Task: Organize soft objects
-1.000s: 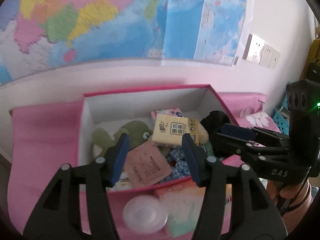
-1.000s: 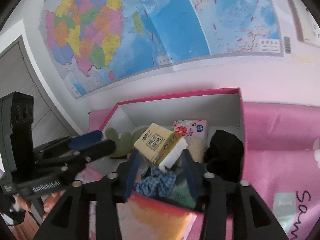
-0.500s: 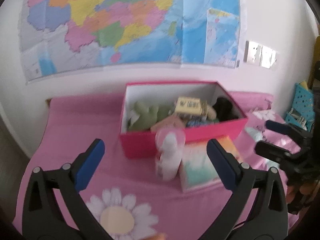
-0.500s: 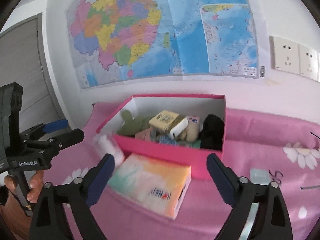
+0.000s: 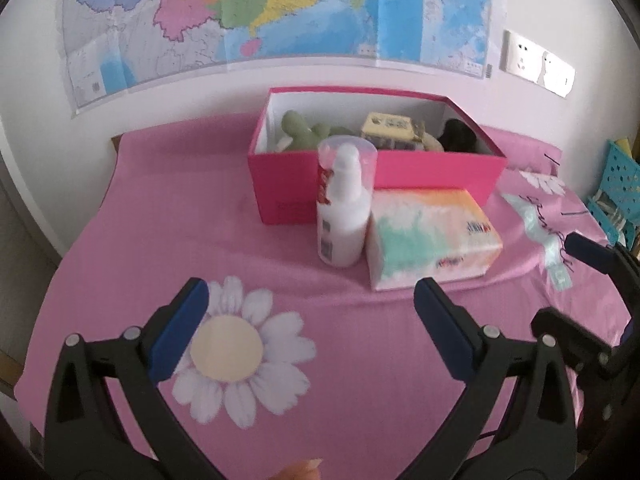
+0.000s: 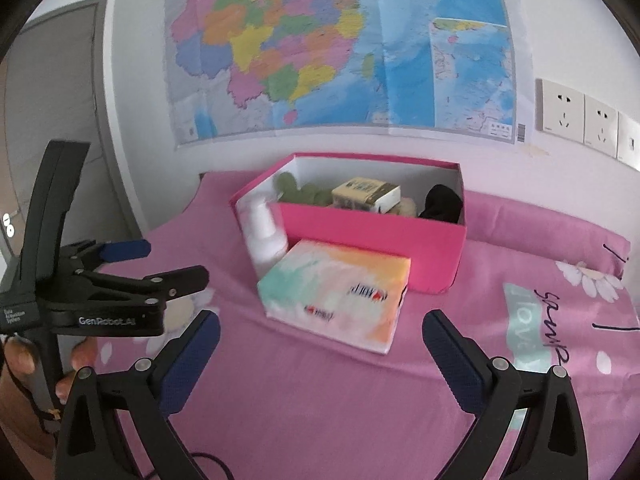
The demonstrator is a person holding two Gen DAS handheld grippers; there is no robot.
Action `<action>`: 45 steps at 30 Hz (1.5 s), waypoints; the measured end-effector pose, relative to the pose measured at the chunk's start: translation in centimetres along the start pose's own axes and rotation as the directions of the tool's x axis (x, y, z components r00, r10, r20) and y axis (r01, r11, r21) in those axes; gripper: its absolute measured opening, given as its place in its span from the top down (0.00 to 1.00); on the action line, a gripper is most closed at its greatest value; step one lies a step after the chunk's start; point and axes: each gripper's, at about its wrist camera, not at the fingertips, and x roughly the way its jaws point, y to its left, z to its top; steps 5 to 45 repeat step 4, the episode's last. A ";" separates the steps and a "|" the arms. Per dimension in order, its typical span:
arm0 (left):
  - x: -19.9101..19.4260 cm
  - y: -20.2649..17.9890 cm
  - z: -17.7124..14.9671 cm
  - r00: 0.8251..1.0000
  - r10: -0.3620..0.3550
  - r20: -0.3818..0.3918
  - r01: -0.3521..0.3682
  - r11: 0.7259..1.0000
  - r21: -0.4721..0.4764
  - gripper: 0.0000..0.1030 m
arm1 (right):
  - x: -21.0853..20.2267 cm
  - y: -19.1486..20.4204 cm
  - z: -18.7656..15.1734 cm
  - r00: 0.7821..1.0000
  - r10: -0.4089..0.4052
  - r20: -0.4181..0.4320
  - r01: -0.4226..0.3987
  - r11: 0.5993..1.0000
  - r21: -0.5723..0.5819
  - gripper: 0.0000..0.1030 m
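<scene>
1. The left gripper (image 5: 310,300) is spread wide, nothing between its jaws.
2. The right gripper (image 6: 320,330) is still opening, nothing between its jaws.
3. The tissue pack (image 6: 340,288) lies ahead of both, touching the pink box (image 6: 372,236).
4. A green plush (image 5: 304,130) lies in that box.

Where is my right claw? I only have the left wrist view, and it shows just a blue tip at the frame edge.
Observer: The right claw is opening, with nothing between its fingers, and it points at the tissue pack.
Operator: Is there anything off to the left that my view cuts off?
Observer: Yes, a grey door stands left of the map.
Operator: I can make out two sockets. Is that all?
Observer: No, there are three sockets in a row on the wall right of the map.
</scene>
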 end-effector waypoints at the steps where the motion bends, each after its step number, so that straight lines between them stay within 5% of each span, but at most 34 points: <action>1: 0.0 -0.3 -0.3 1.000 -0.012 -0.006 0.012 1.000 0.006 0.00 | -0.1 0.2 -0.4 1.000 0.002 -0.005 -0.002 1.000 0.000 0.00; 45: 0.0 -1.2 -1.2 1.000 -0.024 -0.020 0.025 0.999 0.033 0.00 | -0.3 0.3 -1.4 1.000 0.002 -0.025 -0.002 1.000 -0.001 0.00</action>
